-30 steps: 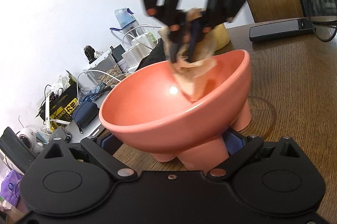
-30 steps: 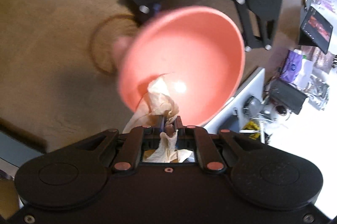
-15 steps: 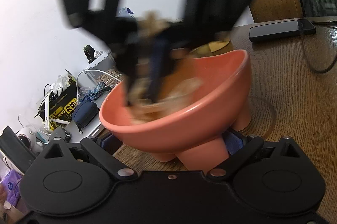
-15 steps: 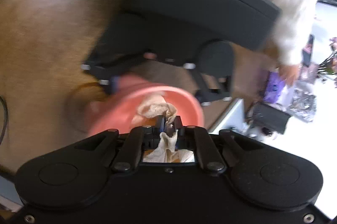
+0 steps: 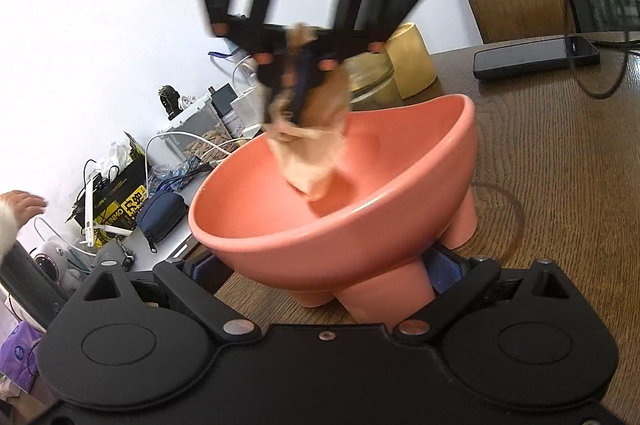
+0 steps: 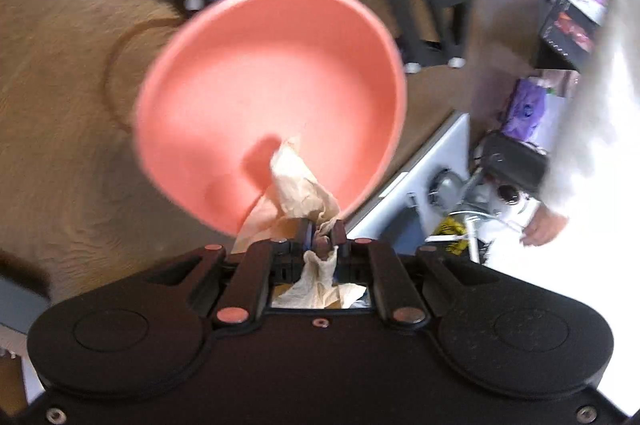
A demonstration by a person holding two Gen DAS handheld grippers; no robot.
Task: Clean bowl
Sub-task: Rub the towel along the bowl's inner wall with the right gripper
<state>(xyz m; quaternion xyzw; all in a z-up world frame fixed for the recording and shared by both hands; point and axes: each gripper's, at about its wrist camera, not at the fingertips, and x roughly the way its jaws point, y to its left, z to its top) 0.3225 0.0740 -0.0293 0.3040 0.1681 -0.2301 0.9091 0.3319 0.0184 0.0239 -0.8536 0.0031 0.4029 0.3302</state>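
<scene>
left gripper [image 5: 320, 277]: It was all black plastic. It had two big round parts at the back, each with a flat circle on it.
left gripper arms: Thin black bars crossed over each other, with small silver screw heads at the joints.
left gripper pads [image 5: 444, 265]: They were blue and looked soft like foam.
right gripper [image 6: 320, 237]: It was black too, with the same two round parts.
right gripper screws: Some round heads looked pink or copper. Small silver ones sat near the bottom corners.
sleeve [image 6: 580, 129]: The person wore a white fluffy one.
</scene>
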